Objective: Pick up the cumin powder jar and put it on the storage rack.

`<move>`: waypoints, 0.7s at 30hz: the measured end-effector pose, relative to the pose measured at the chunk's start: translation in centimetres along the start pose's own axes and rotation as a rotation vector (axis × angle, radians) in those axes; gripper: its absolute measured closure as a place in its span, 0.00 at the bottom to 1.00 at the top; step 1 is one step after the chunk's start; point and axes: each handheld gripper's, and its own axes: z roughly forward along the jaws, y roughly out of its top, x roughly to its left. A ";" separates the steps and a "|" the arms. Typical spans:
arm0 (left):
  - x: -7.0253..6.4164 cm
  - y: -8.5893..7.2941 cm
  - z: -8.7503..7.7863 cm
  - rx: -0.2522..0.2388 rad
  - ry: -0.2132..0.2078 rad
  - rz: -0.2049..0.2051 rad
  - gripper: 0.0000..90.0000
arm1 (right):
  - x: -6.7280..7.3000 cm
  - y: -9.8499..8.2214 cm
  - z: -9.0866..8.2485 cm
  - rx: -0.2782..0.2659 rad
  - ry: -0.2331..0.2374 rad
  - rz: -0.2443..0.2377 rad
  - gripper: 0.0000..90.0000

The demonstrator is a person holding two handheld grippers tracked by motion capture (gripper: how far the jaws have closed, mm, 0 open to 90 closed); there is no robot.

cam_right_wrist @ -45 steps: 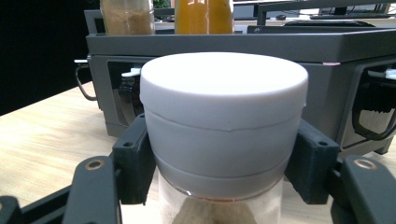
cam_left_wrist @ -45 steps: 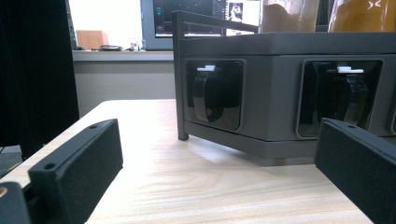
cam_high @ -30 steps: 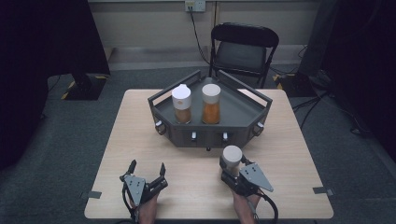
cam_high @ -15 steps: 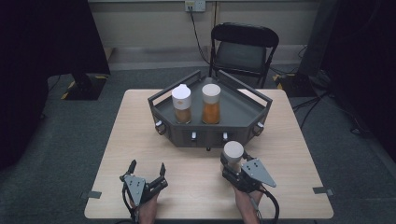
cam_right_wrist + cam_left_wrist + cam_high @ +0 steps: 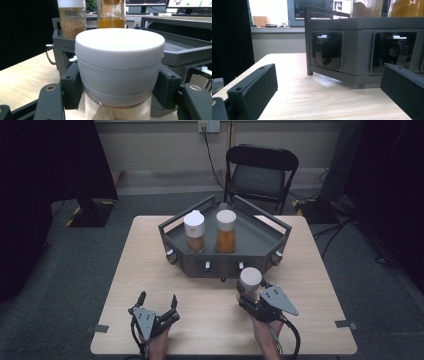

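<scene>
Pale wooden table [image 5: 150, 270] on grey carpet, folding chair [image 5: 261, 170] at its far edge, right gripper [image 5: 250, 295] pinching a white-capped jar [image 5: 250, 281] near the front edge before the grey tray [image 5: 260, 237], left gripper [image 5: 157, 300] spread wide, empty, near the front edge.

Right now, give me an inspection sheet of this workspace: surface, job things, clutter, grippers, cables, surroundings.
Surface: light wooden table, bare around the rack.
Job's things: white-capped jar clamped in the right gripper, near the front of the grey tray rack; brown-filled jar and orange-filled jar stand side by side in the rack.
Clutter: nothing seen.
Grippers: right gripper shut on the jar just below its cap; left gripper open, holding nothing, pointing at the rack front.
Cables: a cable trails from the right gripper; a cord runs down from the wall outlet.
Surroundings: folding chair behind the table, grey carpet, tape marks by the table's near corners.
</scene>
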 end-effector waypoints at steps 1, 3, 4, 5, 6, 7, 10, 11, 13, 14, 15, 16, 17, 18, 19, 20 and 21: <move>0.0 0.0 0.0 0.000 0.000 0.000 0.01 | -0.1 0.1 0.0 -0.004 0.001 0.000 0.38; 0.0 0.0 0.0 0.000 0.000 0.000 0.01 | -0.1 0.3 0.0 -0.005 0.001 0.000 0.38; 0.0 0.0 0.0 0.000 0.000 0.000 0.01 | -0.1 0.3 0.0 -0.005 0.001 0.000 0.38; 0.0 0.0 0.0 0.000 0.000 0.000 0.01 | -0.3 0.5 0.0 -0.004 0.005 -0.003 0.38; 0.0 0.0 0.0 0.000 0.000 0.000 0.01 | -0.3 0.5 0.0 -0.004 0.005 -0.003 0.38; 0.0 0.0 0.0 0.000 0.000 0.000 0.01 | -0.3 0.6 0.0 -0.005 0.005 -0.006 0.38; 0.0 0.0 0.0 0.000 0.000 0.000 0.01 | -0.4 0.9 0.0 -0.009 0.008 -0.013 0.38; 0.0 0.0 0.0 0.000 0.000 0.000 0.01 | -0.4 1.2 0.1 -0.011 0.009 -0.016 0.38; 0.0 0.0 0.0 0.000 0.000 0.000 0.01 | -0.5 1.3 0.1 -0.014 0.010 -0.019 0.38; 0.0 0.0 0.0 0.000 0.000 0.000 0.01 | -0.5 1.3 0.1 -0.014 0.010 -0.019 0.38; 0.0 0.0 0.0 0.000 0.000 0.000 0.01 | -0.5 1.6 0.1 -0.014 0.011 -0.018 0.38; 0.0 0.0 0.0 0.000 0.000 0.000 0.01 | -0.5 1.6 0.1 -0.014 0.011 -0.018 0.38; 0.0 0.0 0.0 0.000 0.000 0.000 0.01 | -0.5 1.6 0.1 -0.014 0.012 -0.019 0.38; 0.0 0.0 0.0 0.000 0.000 0.000 0.01 | -0.6 1.7 0.1 -0.014 0.013 -0.019 0.38; 0.0 0.0 0.0 0.000 0.000 0.000 0.01 | -0.6 1.9 0.2 -0.013 0.015 -0.022 0.38; 0.0 0.0 0.0 0.000 0.000 0.000 0.01 | -0.6 1.9 0.2 -0.013 0.015 -0.022 0.38; 0.0 0.0 0.0 0.000 0.000 0.000 0.01 | -0.6 2.1 0.2 -0.015 0.018 -0.028 0.38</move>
